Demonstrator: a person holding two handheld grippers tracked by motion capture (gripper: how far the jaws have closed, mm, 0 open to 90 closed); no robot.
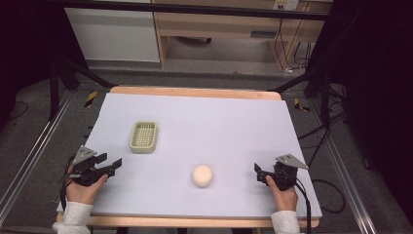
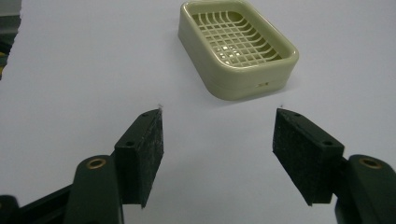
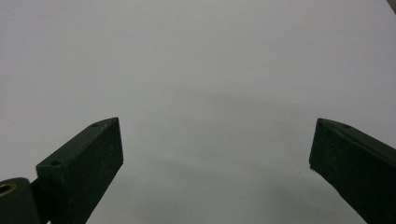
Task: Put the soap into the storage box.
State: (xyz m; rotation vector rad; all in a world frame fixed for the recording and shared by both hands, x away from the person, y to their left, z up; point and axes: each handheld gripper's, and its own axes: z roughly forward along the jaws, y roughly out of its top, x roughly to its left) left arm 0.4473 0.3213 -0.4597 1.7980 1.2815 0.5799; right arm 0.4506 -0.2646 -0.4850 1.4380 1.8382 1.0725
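Both grippers are held low at the near edge of the white-covered bench [image 1: 195,112], nothing carried in either. The left gripper [image 1: 113,165] is seen with its fingers [image 2: 144,154] apart and empty, aimed toward the soap dish [image 1: 144,137]; the right gripper [image 1: 258,173] likewise has its fingers [image 3: 88,163] spread wide over bare bench. The soap [image 1: 202,175], a pale rounded bar, lies between the two grippers, near the front edge, well apart from the dish, which sits farther back and to the left. The step in hand is judged to be the reach for the soap. It would best be approached from above, with the fingers kept wide until they straddle the bar, then closed across its narrower width, low on the sides (a smooth rounded bar may squirt out if pinched high). The bar's long axis cannot be told with certainty; it looks nearly round from the high view. The dish is rectangular, its long axis running roughly front to back in the high view, grid floor facing up, so the bar should be lowered flat into it.
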